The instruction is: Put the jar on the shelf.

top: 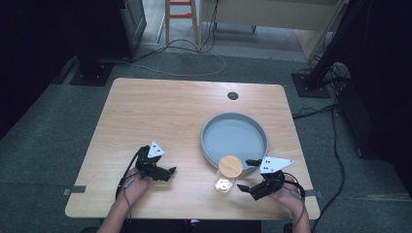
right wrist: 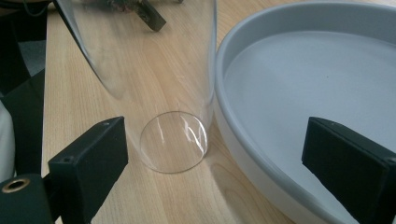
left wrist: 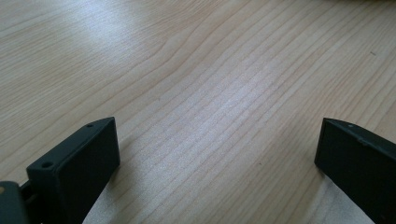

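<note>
A clear glass jar [top: 227,177] with a round wooden lid [top: 230,166] stands on the wooden table [top: 160,111], touching the near rim of a round grey tray [top: 234,138]. My right gripper [top: 244,174] is just right of the jar, open, one jaw on each side of it and apart from the glass. In the right gripper view the jar [right wrist: 154,70] rises ahead of the left jaw beside the tray [right wrist: 299,79], and my right gripper [right wrist: 212,154] touches neither. My left gripper [top: 170,171] rests at the near left, open over bare wood [left wrist: 217,154].
A dark round grommet [top: 232,95] sits in the table's far edge. The table's front edge is close under both hands. Cables [top: 194,58], a wooden stool [top: 182,14] and black stand bases [top: 92,73] are on the floor beyond the table.
</note>
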### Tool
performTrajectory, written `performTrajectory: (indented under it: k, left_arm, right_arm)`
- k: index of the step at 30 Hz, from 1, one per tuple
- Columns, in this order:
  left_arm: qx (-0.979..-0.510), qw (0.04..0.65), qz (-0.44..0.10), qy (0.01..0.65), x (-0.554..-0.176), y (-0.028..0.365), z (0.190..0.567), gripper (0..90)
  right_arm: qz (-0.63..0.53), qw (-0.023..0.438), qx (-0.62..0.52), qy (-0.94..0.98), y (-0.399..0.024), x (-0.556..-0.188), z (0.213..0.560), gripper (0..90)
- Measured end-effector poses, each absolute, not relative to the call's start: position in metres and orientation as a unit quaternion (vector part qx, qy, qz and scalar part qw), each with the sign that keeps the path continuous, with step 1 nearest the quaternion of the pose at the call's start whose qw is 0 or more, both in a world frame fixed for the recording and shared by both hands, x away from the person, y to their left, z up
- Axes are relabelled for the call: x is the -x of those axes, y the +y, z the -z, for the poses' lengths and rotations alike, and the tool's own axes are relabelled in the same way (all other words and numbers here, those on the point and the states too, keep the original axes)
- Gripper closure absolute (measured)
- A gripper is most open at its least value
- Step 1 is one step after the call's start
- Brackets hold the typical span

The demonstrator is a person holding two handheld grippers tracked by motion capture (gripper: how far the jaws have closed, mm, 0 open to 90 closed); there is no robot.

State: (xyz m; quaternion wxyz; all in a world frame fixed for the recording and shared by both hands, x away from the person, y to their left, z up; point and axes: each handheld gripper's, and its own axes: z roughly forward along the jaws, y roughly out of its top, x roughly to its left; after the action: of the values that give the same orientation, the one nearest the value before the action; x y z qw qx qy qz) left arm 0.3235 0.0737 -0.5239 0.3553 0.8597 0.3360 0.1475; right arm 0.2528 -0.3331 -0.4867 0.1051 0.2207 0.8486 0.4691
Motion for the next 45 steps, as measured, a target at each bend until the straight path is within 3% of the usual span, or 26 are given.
performTrajectory:
  k: [45]
  left_arm:
    - [-0.860, 0.355, -0.148, 0.336, -0.324, 0.074, 0.524, 0.0]
  right_arm:
    - [-0.465, 0.089, -0.187, 0.861, -0.310, -0.251, 0.489, 10.0]
